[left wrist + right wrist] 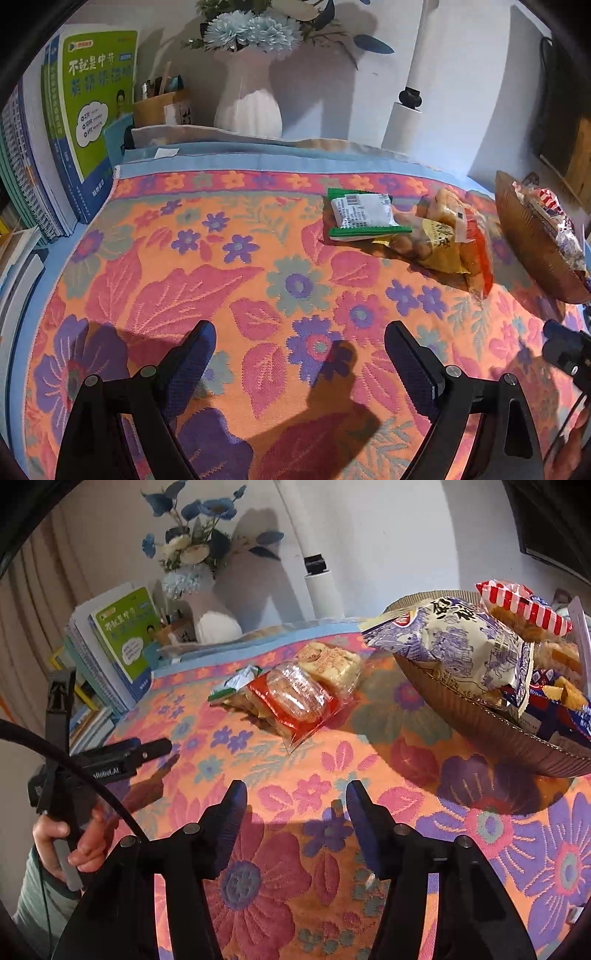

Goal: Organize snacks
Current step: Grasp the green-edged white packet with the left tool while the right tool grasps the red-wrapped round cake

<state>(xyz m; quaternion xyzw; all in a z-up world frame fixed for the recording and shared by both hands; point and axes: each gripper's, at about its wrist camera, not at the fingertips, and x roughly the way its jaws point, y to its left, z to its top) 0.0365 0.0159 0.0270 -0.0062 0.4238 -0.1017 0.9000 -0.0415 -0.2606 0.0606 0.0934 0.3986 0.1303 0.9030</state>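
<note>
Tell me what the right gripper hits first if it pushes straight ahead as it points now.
The right gripper, open and empty, points across bare floral cloth toward the red-wrapped snack pack in the loose pile. That pack likely comes first, though depth is uncertain; the basket sits off to its right.

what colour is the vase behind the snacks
White vase, holding blue flowers; clearest in the left wrist view.

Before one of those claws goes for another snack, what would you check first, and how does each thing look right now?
1. Left gripper open and holding nothing: ok.
2. Right gripper open and holding nothing: ok.
3. Loose snacks within view: ok; the green-edged packet, yellow packet and red-edged packet lie overlapping on the floral cloth.
4. Clear path to that pile: ok, only bare cloth lies between.
5. Room in the brown basket: cannot tell; bags already heap above its rim.
6. Which packet lies topmost: cannot tell.
</note>
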